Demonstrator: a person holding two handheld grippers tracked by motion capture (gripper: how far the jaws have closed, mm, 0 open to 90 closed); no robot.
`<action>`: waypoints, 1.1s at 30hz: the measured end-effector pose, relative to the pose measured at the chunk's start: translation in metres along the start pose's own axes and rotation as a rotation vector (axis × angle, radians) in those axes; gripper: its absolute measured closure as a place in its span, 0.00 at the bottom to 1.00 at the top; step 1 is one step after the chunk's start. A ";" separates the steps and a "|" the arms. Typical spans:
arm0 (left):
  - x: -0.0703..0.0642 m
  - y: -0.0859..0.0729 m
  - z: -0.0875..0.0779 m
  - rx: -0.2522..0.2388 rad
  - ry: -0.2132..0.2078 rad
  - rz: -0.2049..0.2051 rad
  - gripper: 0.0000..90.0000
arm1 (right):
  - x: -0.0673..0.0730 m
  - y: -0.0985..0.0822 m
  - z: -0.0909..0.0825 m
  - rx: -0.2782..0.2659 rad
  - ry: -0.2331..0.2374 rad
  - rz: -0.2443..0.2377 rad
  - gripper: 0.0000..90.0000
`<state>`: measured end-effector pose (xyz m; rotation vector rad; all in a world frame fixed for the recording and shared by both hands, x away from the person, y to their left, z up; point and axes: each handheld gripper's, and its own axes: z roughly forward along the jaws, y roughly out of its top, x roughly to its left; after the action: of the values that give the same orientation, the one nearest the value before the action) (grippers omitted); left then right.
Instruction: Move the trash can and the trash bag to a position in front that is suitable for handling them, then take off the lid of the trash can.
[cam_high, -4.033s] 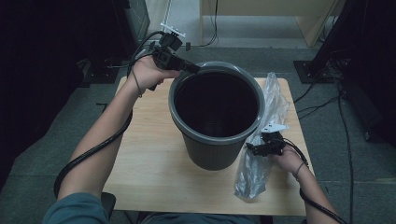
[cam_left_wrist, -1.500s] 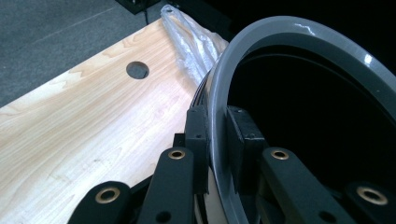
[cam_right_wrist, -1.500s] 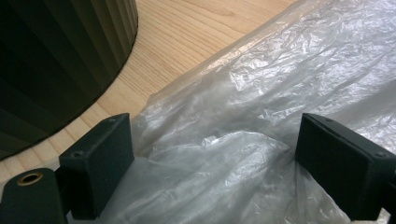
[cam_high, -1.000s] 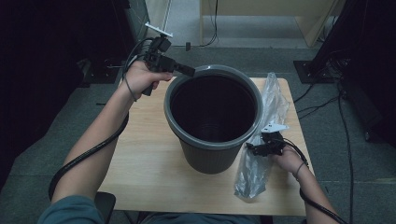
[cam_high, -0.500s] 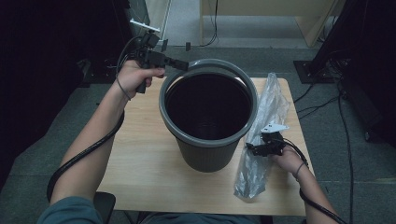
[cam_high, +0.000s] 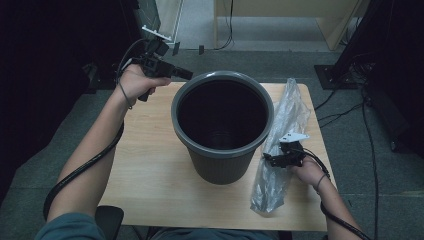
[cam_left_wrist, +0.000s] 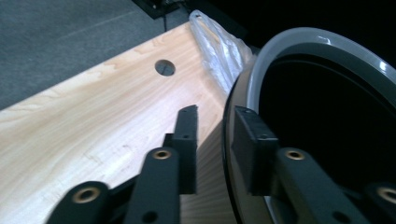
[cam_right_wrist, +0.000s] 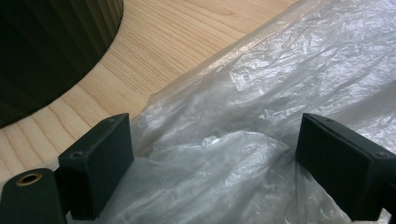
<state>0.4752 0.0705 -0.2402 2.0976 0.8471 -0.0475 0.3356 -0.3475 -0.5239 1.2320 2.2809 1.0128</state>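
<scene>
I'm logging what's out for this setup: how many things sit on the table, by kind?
Grey bin: 1
Clear plastic bag: 1
Total: 2, both on the wooden table.

My table (cam_high: 150, 165) is a small one of pale wood, with a round cable hole (cam_left_wrist: 165, 67) through its top. A grey bin (cam_high: 222, 125) stands upright at its middle. A crumpled clear plastic bag (cam_high: 280, 150) lies stretched along its right edge.
</scene>
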 end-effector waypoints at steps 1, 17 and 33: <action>-0.001 0.001 -0.001 -0.003 -0.001 0.004 0.73 | 0.000 0.000 0.000 0.000 0.000 0.000 0.12; -0.029 0.005 0.034 0.137 0.071 0.148 0.72 | 0.000 0.000 0.000 -0.001 0.001 0.001 0.12; -0.040 0.008 0.025 0.094 0.105 0.224 0.86 | 0.000 0.000 0.000 0.000 0.000 0.001 0.12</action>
<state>0.4558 0.0271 -0.2374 2.2878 0.6777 0.1462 0.3355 -0.3476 -0.5239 1.2329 2.2807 1.0126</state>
